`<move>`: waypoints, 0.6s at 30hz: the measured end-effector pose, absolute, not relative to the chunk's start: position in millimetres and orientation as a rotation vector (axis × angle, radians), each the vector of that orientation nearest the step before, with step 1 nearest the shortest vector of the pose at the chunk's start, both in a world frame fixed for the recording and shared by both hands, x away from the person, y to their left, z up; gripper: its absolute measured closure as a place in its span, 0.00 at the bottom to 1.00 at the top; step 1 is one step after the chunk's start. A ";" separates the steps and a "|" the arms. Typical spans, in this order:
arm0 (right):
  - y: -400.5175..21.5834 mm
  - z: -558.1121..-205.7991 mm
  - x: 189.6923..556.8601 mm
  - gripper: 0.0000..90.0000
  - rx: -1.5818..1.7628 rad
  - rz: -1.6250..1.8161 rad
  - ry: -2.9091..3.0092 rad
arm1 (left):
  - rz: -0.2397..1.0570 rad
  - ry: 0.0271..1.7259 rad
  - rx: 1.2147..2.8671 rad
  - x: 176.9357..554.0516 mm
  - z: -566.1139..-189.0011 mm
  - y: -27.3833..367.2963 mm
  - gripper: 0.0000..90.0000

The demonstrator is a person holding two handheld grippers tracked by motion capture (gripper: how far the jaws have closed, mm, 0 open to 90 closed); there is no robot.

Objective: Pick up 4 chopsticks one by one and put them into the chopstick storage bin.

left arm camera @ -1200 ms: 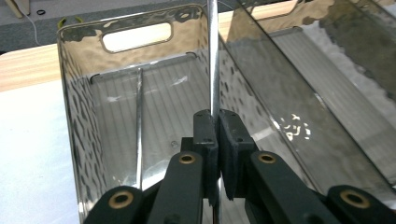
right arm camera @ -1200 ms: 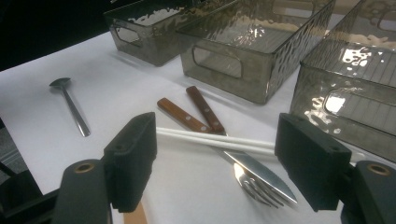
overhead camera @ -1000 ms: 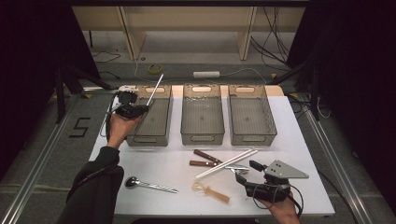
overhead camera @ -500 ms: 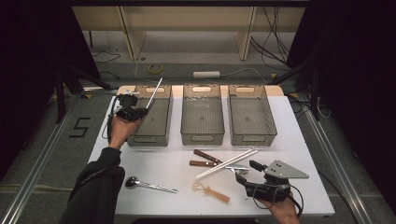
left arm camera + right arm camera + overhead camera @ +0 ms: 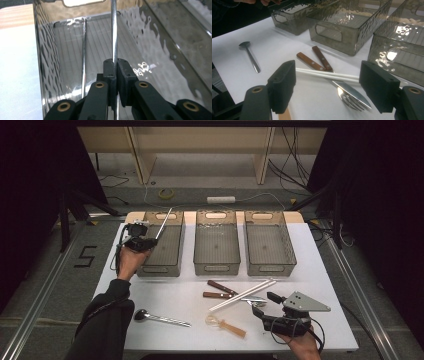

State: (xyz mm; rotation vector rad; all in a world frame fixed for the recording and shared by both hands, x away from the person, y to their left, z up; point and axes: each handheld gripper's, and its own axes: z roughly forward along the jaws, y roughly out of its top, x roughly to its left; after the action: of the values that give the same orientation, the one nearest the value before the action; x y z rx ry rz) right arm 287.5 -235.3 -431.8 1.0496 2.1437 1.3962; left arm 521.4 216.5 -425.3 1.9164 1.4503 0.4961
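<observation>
My left gripper is shut on a thin metal rod. It holds the rod slanting up over the left grey bin, just inside the bin's left wall. A second thin metal line beside it is either another rod or a reflection. My right gripper stands open low over the table's front right. Ahead of its jaws lie two white chopsticks, a knife and a fork, untouched.
The middle bin and right bin stand in a row behind. A spoon, two wooden handles and a pale utensil lie on the white table.
My left gripper has sunk slightly toward the left bin with the rod, whose tip now sits lower. The right gripper has stayed put.
</observation>
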 end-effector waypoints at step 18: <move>-236.7 -431.3 287.1 0.34 1.055 1.396 2.138 | 0.399 1.401 1.892 499.5 -409.9 222.4 0.53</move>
State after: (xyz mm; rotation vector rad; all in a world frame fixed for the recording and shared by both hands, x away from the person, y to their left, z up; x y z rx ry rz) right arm 287.1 -236.7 -431.3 1.0553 2.1377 1.3956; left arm 499.5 222.4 -409.9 1.8916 1.4006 0.3993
